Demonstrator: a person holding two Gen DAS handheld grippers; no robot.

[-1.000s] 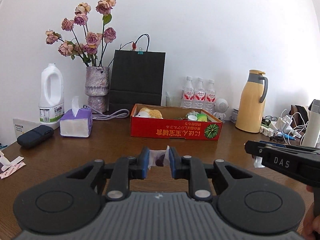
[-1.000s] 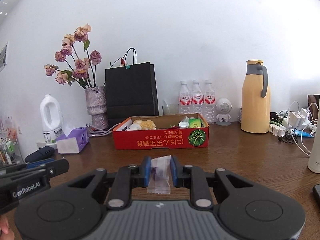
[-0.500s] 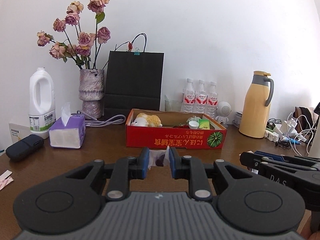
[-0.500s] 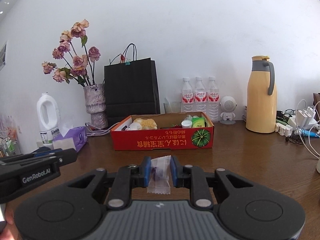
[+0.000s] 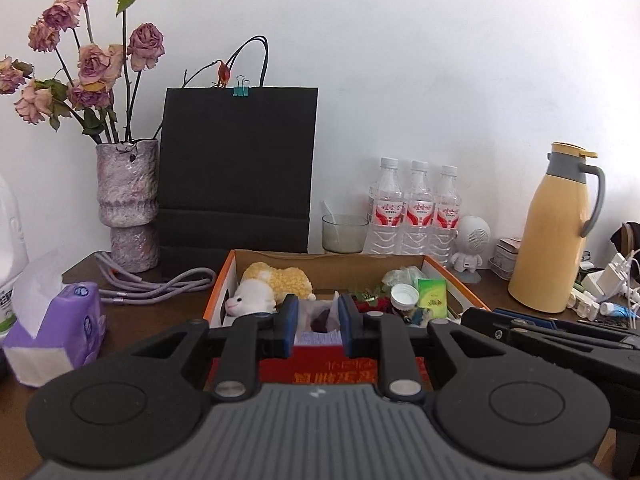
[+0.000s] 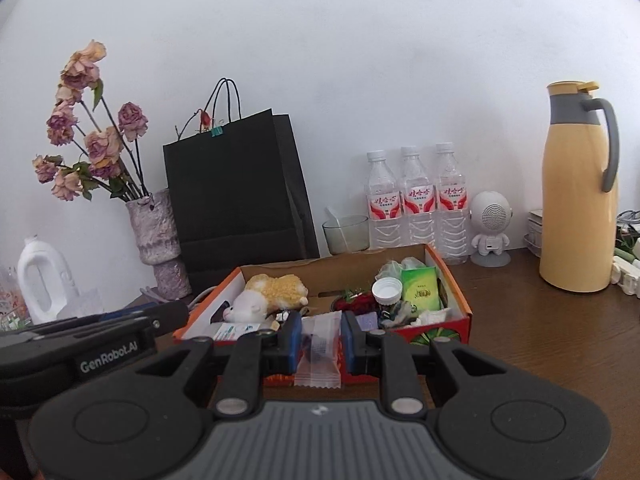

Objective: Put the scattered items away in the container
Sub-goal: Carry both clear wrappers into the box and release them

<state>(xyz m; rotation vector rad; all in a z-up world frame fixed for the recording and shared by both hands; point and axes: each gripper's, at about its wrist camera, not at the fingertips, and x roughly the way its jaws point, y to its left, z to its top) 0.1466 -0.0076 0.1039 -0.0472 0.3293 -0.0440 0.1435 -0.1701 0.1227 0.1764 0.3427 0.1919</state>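
Both my left gripper [image 5: 316,326] and right gripper [image 6: 320,340] each clamp a clear-wrapped candy [image 6: 318,354]; red cardboard box [image 6: 456,300] lies just ahead, below both.

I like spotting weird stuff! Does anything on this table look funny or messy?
The roses in the vase are dried and drooping, and a purple cable sprawls loose beside the red box. Nothing is spilled or broken.

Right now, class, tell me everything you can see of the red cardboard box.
The red cardboard box is a shallow open tray, red outside with printed characters and a green pumpkin picture, plain brown inside. It sits flat on the wooden table before the black paper bag. Inside lie a plush toy, a green packet, a white-capped bottle and small clutter.
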